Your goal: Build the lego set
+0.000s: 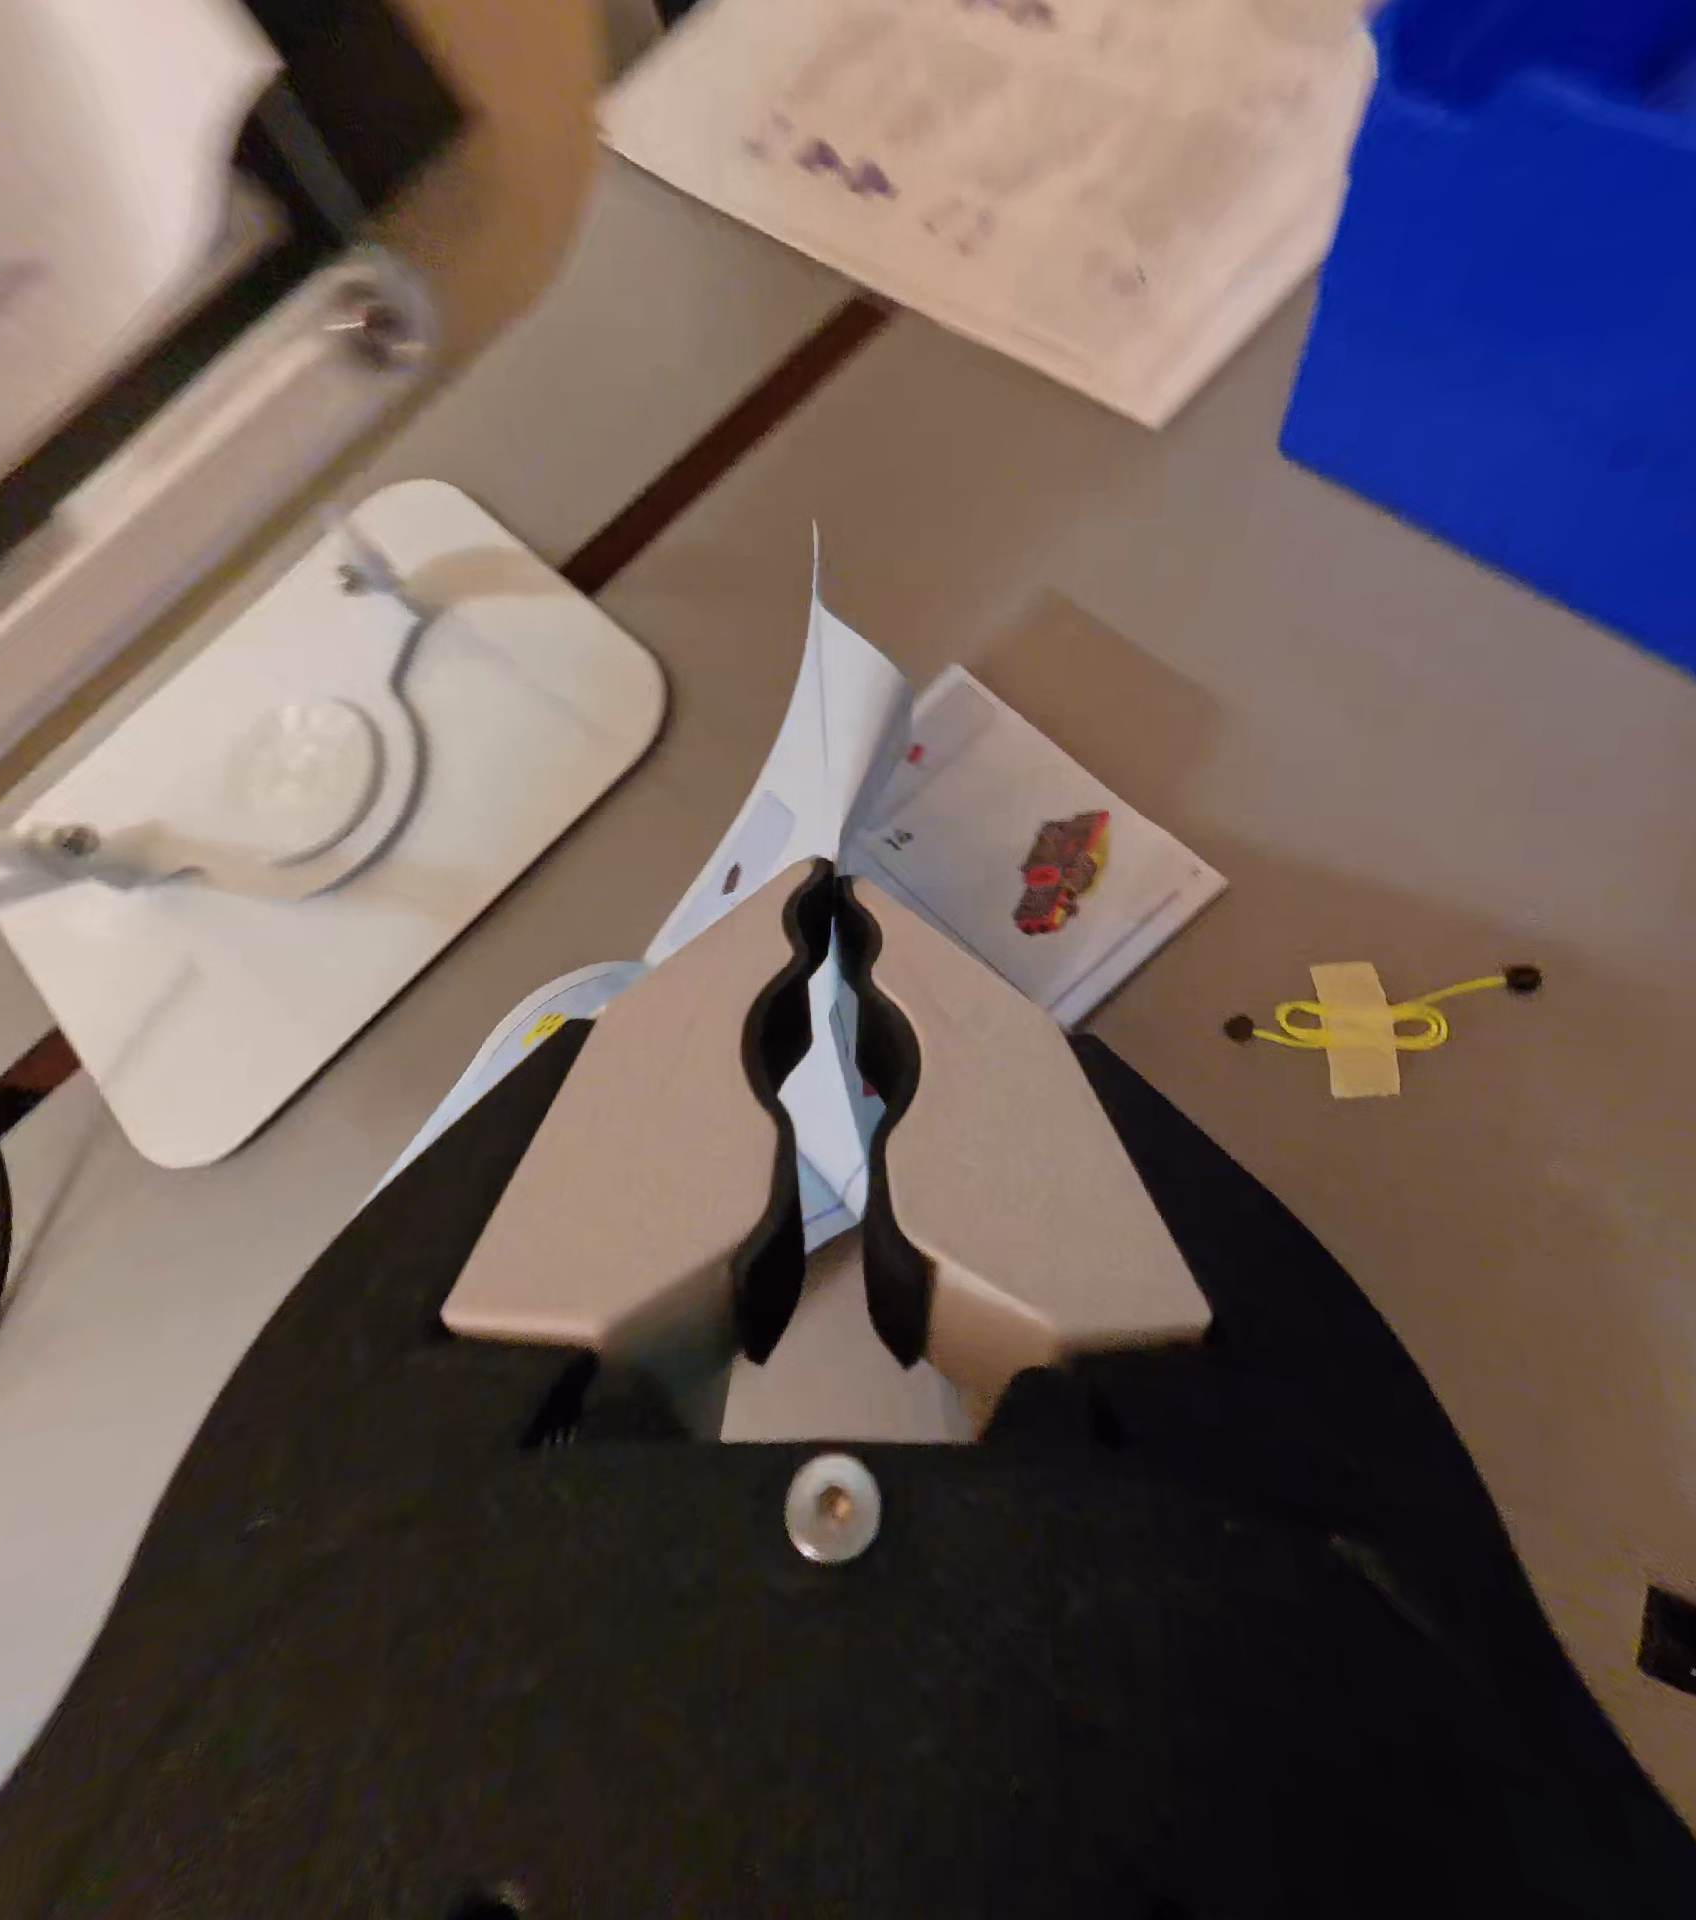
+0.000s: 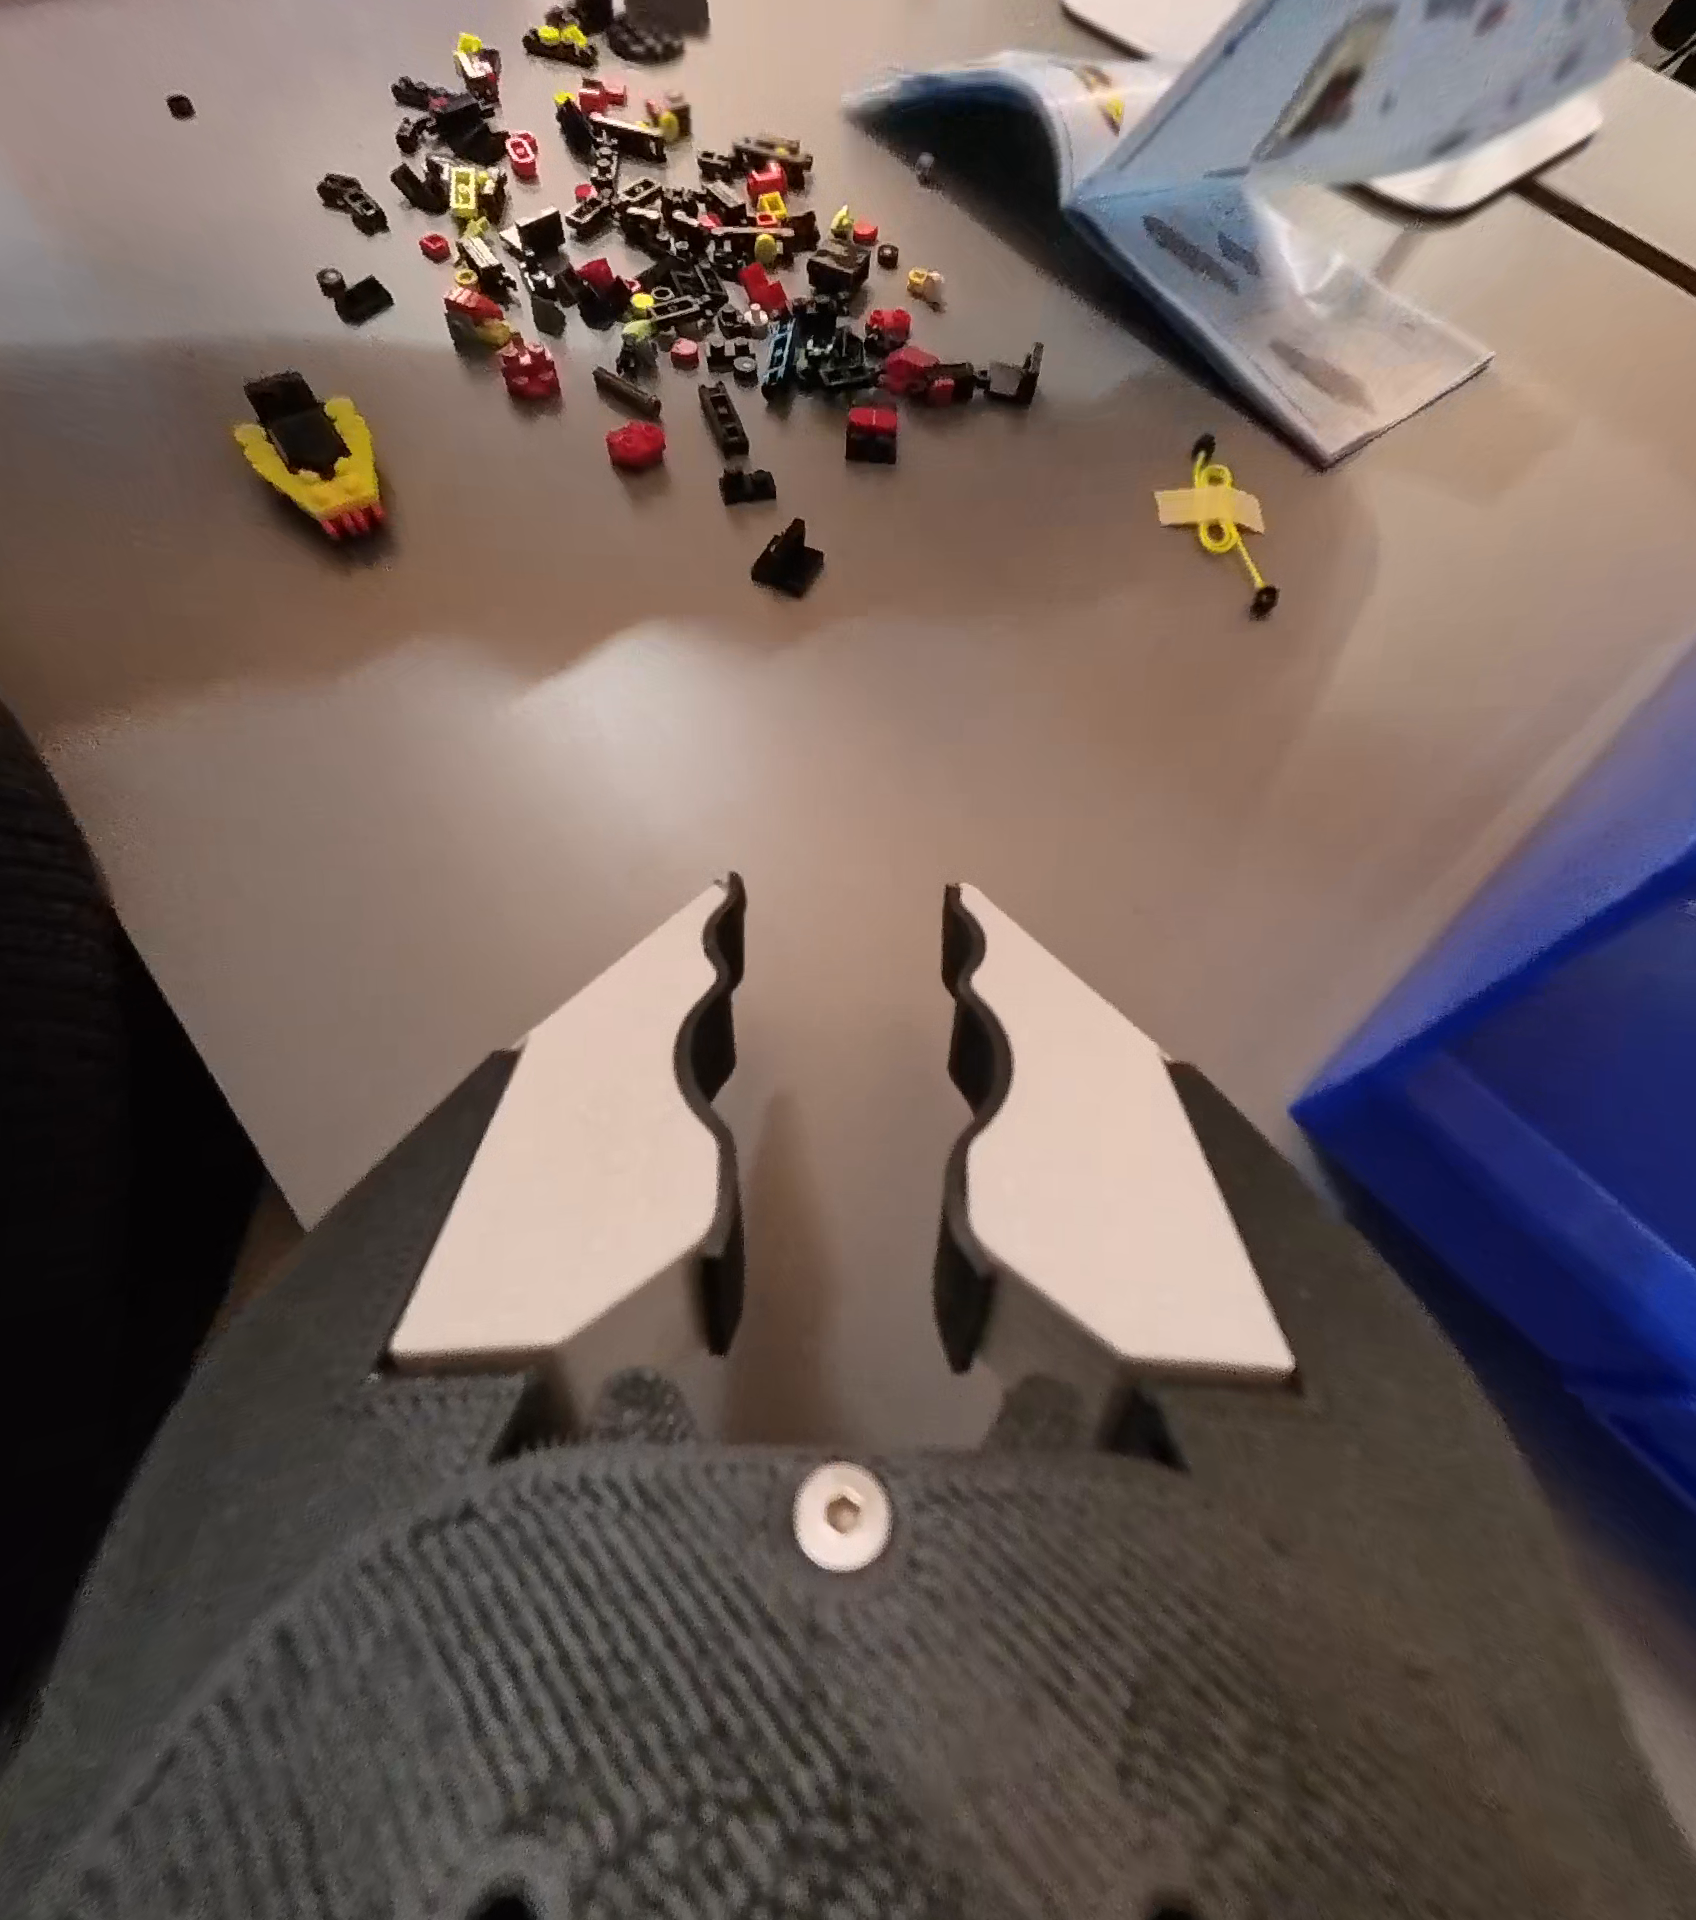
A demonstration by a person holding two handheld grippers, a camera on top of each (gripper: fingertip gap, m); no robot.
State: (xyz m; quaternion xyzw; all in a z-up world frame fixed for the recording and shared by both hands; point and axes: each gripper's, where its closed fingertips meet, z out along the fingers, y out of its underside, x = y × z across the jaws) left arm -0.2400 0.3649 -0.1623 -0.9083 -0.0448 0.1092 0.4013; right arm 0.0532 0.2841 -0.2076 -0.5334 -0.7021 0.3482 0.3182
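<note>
At frame centre, left gripper point(image 1: 831, 873) pinches a booklet page point(image 1: 849, 727).
Thin paper could tear (right gripper point(image 2: 842, 894) gapes empty).

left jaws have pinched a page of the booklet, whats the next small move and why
Probably swing the left gripper gently over toward the left to lay the pinched page flat. The jaws are shut on the page's edge and it stands upright above the open booklet, mid-turn. The right gripper is open over bare table, holding nothing, so it could stay put.
</note>
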